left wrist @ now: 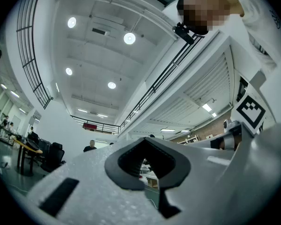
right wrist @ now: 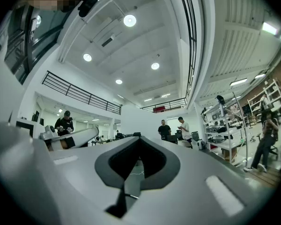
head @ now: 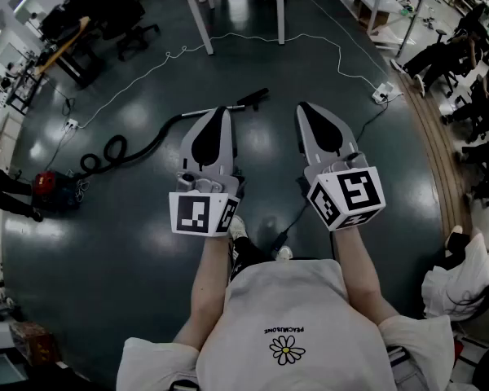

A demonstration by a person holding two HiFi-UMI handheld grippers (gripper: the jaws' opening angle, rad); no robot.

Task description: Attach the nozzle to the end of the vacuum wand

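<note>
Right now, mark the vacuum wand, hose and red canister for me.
vacuum wand (head: 254, 98), head view, its dark far end.
hose (head: 143, 146), head view, the stretch leading into the coil.
red canister (head: 46, 186), head view, top of its body.

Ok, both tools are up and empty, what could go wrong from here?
Both the left tool and right tool are shut; going down on the wand like that could shove it across the floor. The black cable by the feet and the looped hose could snag a step forward. I cannot pick out the nozzle, so a wrong grab is possible.
</note>
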